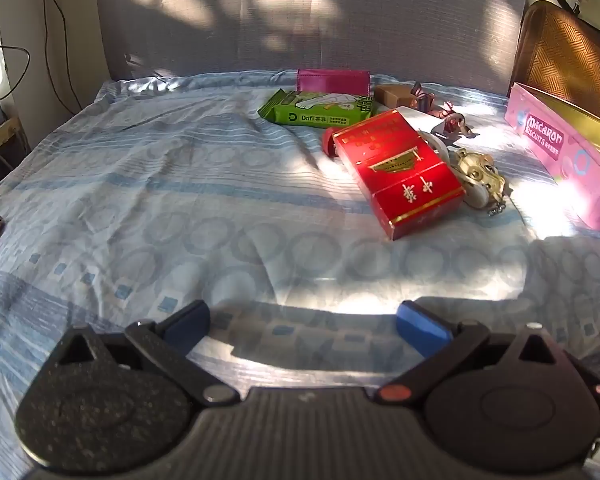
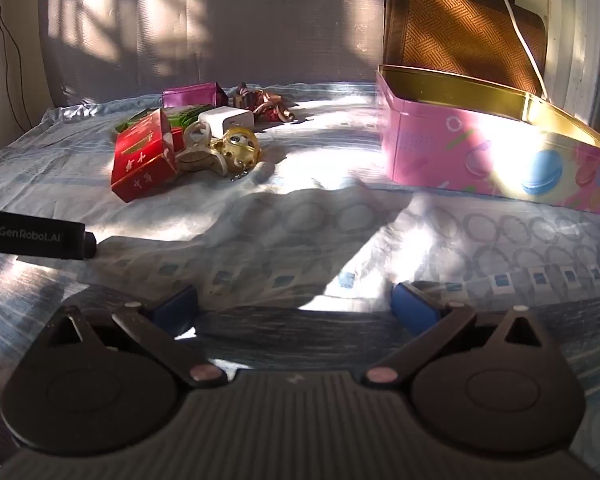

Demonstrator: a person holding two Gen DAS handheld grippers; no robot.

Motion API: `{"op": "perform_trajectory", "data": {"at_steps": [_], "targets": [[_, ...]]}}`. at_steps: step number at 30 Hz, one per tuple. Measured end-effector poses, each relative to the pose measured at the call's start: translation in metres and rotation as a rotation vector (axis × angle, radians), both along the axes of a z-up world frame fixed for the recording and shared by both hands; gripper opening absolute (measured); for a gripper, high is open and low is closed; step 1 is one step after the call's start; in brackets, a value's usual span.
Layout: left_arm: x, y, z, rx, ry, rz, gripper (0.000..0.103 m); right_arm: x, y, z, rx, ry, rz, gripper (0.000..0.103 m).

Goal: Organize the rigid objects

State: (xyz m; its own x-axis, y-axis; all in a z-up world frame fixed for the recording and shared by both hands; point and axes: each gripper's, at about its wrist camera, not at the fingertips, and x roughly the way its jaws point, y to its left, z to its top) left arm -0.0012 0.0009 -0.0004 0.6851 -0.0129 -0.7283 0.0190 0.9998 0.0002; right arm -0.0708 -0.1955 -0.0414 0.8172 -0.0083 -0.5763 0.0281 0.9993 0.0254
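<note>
Nearest the lens, the left gripper (image 1: 303,322) hangs low over the blue patterned sheet (image 1: 172,216), its blue-padded fingers spread wide with nothing between them. The right gripper (image 2: 295,306) sits the same way above the sheet, fingers apart and empty; only the fingertips and black housing show in either view.

Behind the bed a grey fabric panel (image 1: 320,20) rises, dappled with sun and shadow. At the right stands the pink biscuit tin (image 2: 472,152), lid off and its gold interior showing; strong glare washes out part of its front, and the frame edge cuts off its far end. A brown woven cushion (image 2: 460,32) leans behind it, partly hidden by the tin.

The loose items cluster in the middle of the sheet, well apart from both grippers. The red box (image 1: 398,172) lies flat, nearest the grippers. Behind it lies the green wipes pack (image 1: 316,110), and past that a magenta box (image 1: 334,82), its lower part hidden. A white charger block (image 2: 228,120) shows in the right view. Touching the red box's right side is a gold keychain figure (image 1: 480,176); its shape is hard to read. Tangled brown ribbon (image 2: 266,106) lies at the back, too jumbled to make out.

At the right view's left edge a black bar marked GenRobot.AI (image 2: 36,238) enters, cut off by the frame.
</note>
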Motion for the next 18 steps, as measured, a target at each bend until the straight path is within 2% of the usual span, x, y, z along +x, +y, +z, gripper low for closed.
{"op": "perform_trajectory", "data": {"at_steps": [4, 6, 10, 12, 16, 18], "targets": [[-0.003, 0.000, 0.003, 0.011, -0.048, 0.004, 0.103, 0.001, 0.000, 0.001, 0.004, -0.001, 0.001, 0.103], [0.003, 0.001, 0.009, 0.013, -0.033, -0.007, 0.103, 0.001, -0.001, 0.002, 0.008, -0.002, 0.007, 0.103], [0.007, 0.012, 0.014, -0.080, -0.051, -0.010, 0.103, 0.000, -0.008, 0.010, 0.069, -0.027, 0.014, 0.103], [0.004, 0.017, 0.016, -0.096, -0.100, 0.000, 0.103, 0.000, -0.008, 0.022, 0.050, -0.095, -0.001, 0.103], [0.015, 0.010, 0.025, 0.034, -0.232, 0.010, 0.103, -0.003, -0.006, 0.049, -0.031, -0.319, -0.017, 0.103], [0.026, 0.012, 0.025, 0.047, -0.262, 0.019, 0.103, 0.007, -0.003, 0.054, -0.037, -0.388, 0.010, 0.103]]}}
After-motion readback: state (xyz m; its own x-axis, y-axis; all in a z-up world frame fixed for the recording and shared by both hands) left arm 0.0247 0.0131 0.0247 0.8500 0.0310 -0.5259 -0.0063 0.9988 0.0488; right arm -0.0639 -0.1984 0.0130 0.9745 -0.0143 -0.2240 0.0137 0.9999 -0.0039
